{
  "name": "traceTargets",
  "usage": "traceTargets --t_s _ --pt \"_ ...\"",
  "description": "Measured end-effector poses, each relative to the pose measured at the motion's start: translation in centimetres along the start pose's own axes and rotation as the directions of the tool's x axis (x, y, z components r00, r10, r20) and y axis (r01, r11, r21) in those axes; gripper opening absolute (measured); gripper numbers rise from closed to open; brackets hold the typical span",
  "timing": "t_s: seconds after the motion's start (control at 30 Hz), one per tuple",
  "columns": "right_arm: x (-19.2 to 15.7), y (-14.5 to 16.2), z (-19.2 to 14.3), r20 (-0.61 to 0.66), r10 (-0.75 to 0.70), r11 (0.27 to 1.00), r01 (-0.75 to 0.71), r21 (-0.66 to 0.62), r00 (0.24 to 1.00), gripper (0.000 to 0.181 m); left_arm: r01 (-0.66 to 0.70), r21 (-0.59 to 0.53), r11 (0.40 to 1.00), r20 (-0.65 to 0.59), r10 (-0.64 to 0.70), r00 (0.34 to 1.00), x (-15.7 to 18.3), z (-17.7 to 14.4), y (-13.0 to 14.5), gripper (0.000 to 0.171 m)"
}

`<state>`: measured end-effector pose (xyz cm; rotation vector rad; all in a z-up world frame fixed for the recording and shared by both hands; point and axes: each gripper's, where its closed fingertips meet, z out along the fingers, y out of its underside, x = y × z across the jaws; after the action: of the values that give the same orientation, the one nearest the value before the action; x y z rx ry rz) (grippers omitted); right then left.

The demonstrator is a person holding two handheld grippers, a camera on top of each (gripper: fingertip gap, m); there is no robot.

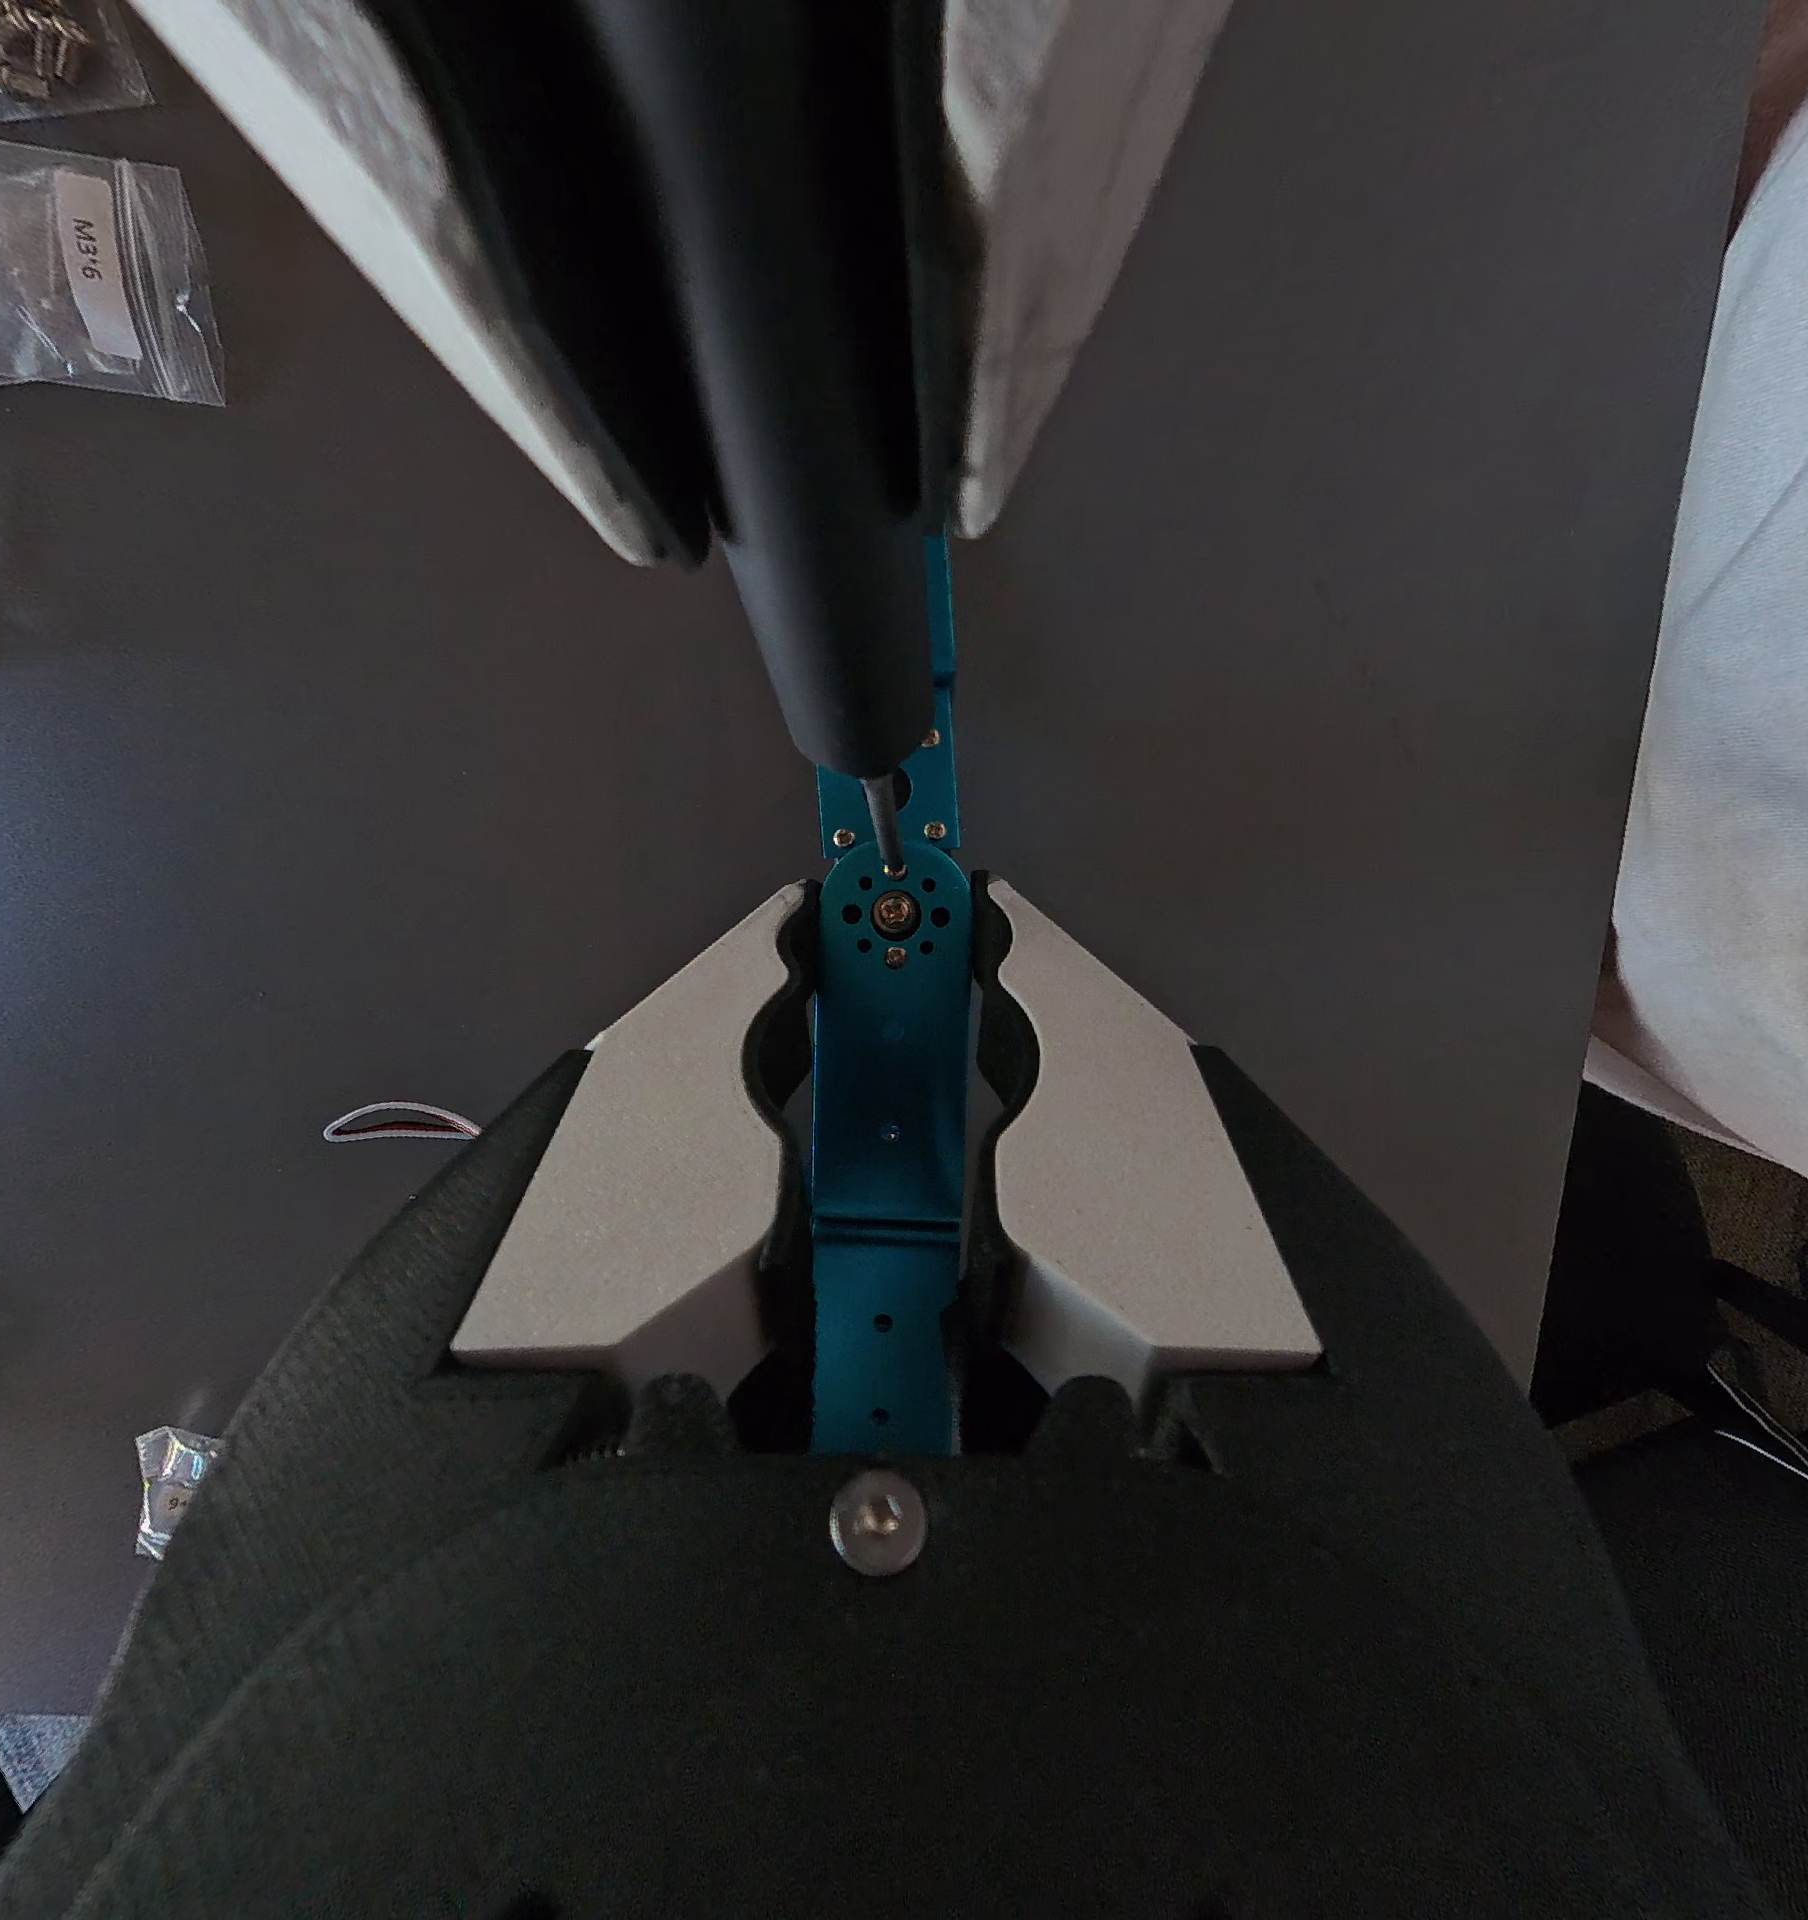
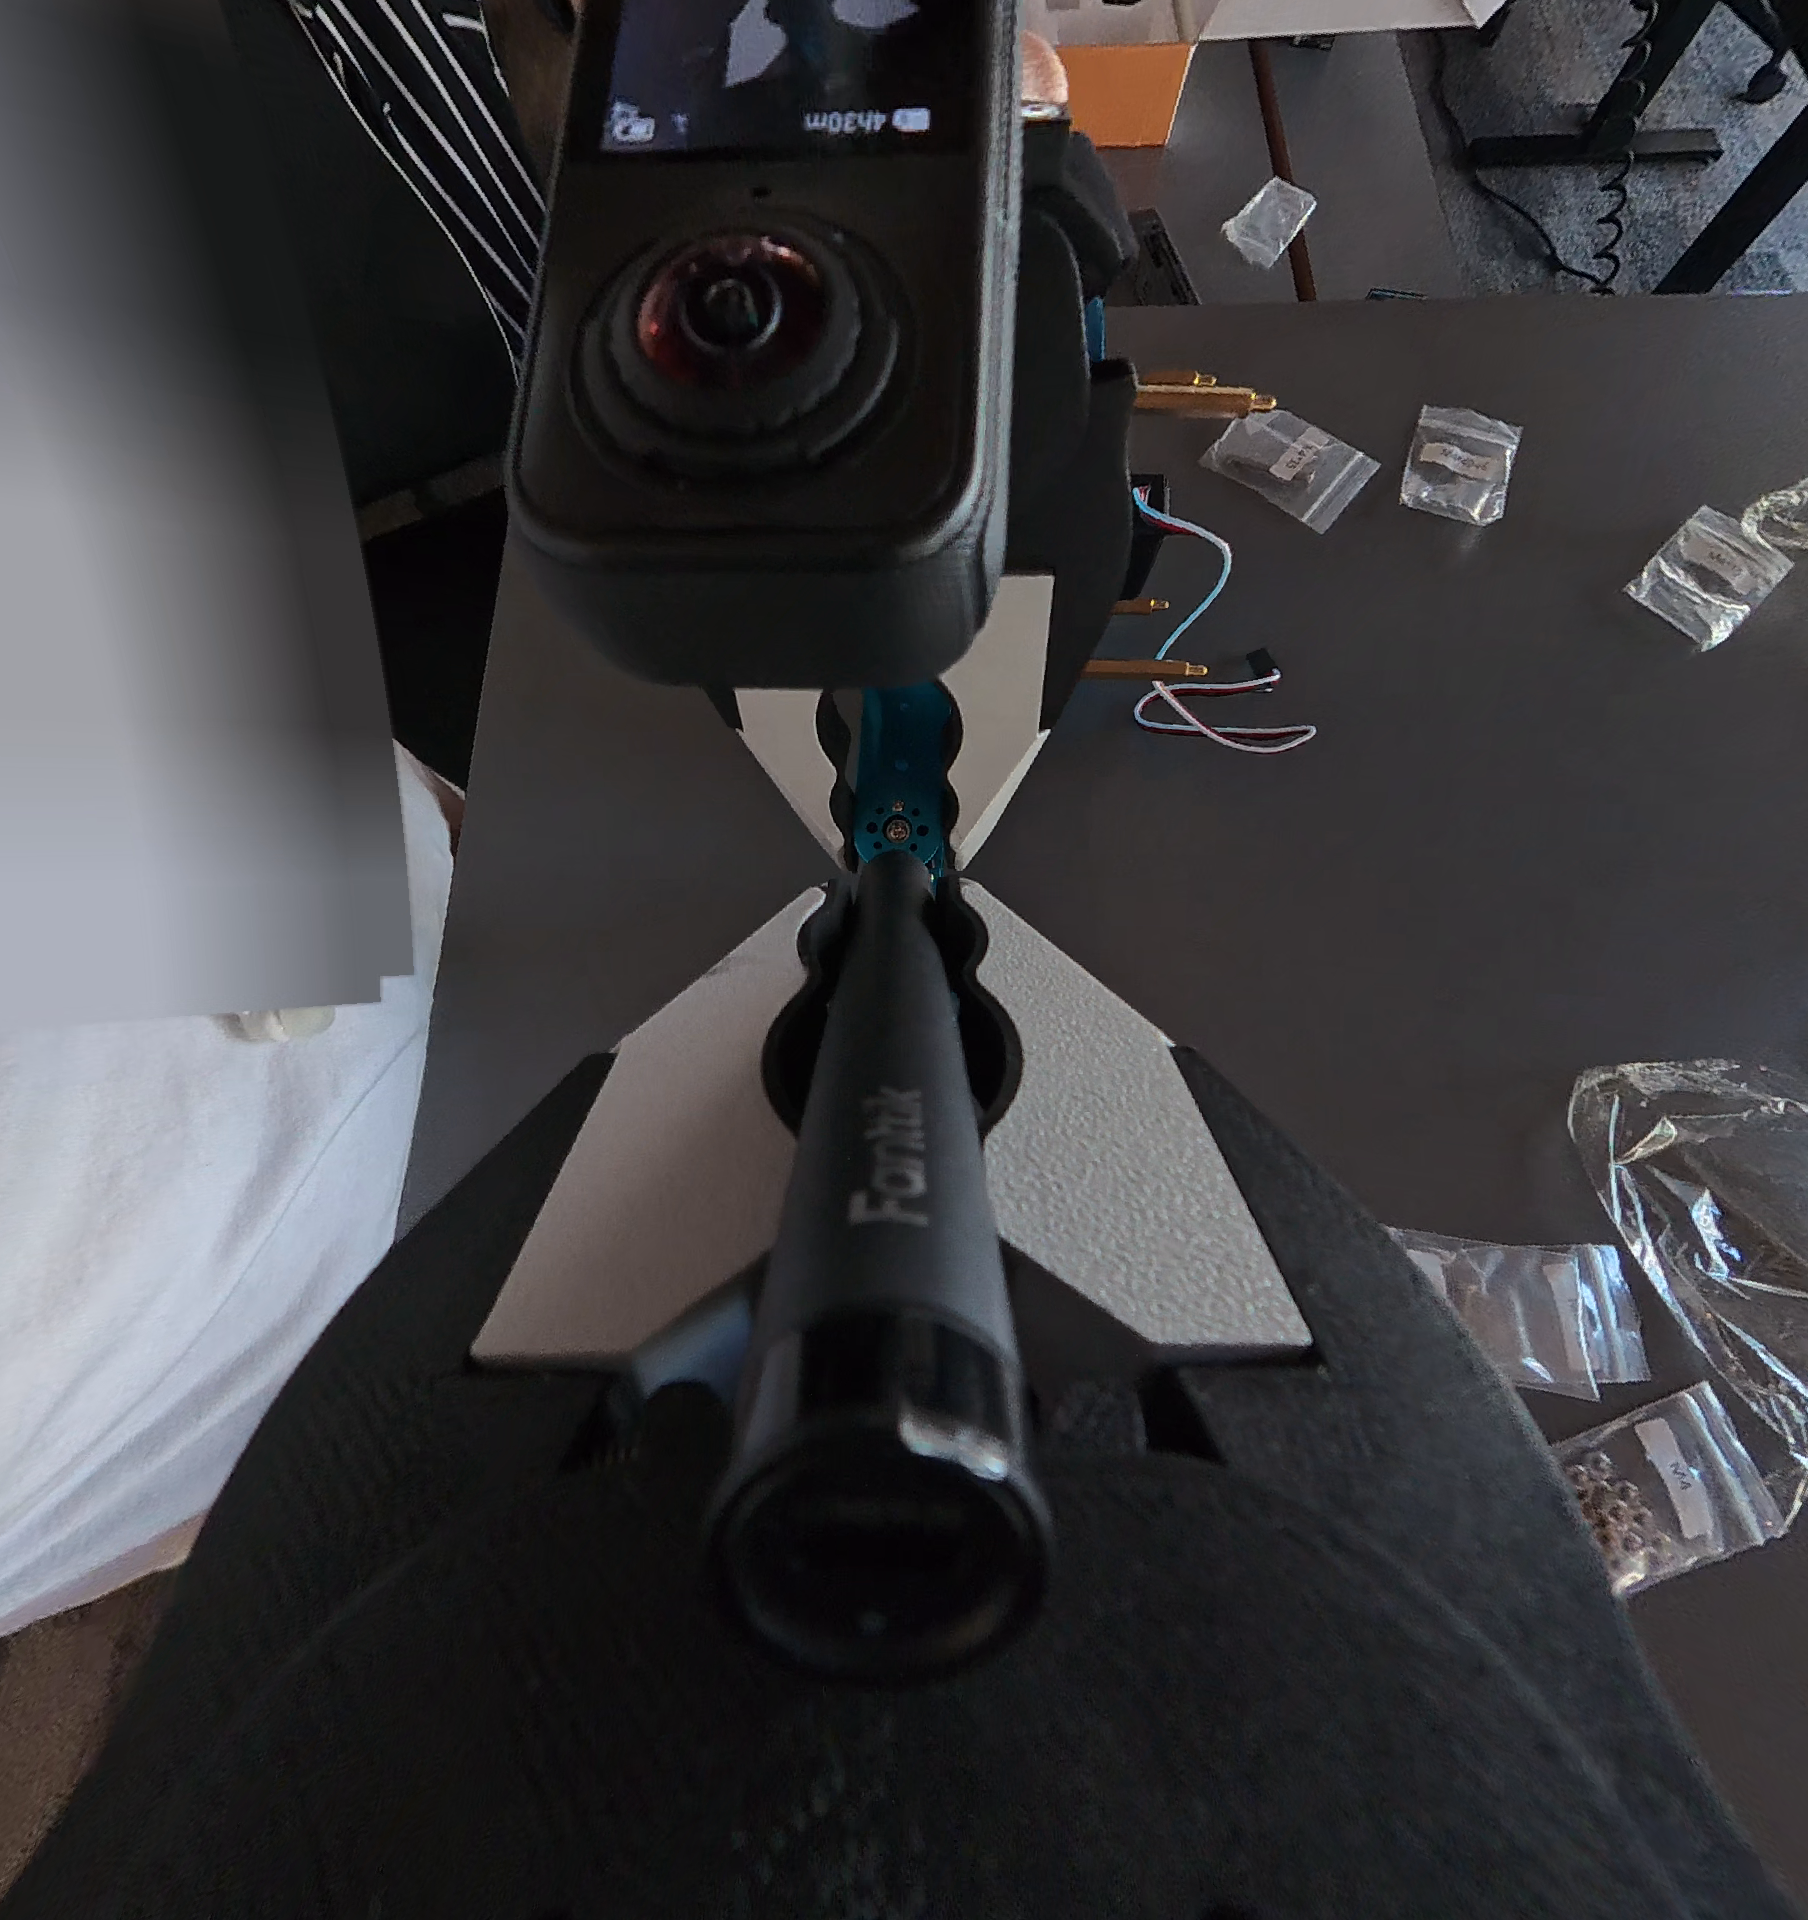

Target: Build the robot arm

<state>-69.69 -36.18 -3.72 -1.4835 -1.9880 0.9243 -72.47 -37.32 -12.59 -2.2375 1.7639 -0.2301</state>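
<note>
Left jaws clamp blue bracket (image 1: 892, 1039) (screwdriver (image 2: 884, 1174) in right jaws).

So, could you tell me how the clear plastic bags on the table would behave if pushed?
The plastic bags look thin and crinkled, so probably floppy and light. On the smooth table they would likely slide, not roll.

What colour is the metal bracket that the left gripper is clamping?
The metal bracket is a shiny blue-teal, clearest in the left wrist view, clamped in the left gripper.

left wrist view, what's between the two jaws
The blue metal bracket, clamped by the left gripper; the black screwdriver tip meets its round end, in the left wrist view.
</note>
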Motion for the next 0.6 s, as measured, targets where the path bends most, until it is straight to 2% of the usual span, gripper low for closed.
traceTargets --t_s 0.23,0.6 --pt "0.07 -0.1 0.09 0.017 -0.07 0.997 0.071 -0.032 0.997 0.019 0.006 -0.001 1.0 0.002 -0.006 1.0 -0.07 0.0 -0.01 0.027" --pt "0.21 0.21 -0.02 -0.085 0.175 0.984 -0.175 0.013 0.981 0.019 0.026 -0.014 1.0 0.005 -0.026 1.0 -0.17 0.08 -0.02 0.028"
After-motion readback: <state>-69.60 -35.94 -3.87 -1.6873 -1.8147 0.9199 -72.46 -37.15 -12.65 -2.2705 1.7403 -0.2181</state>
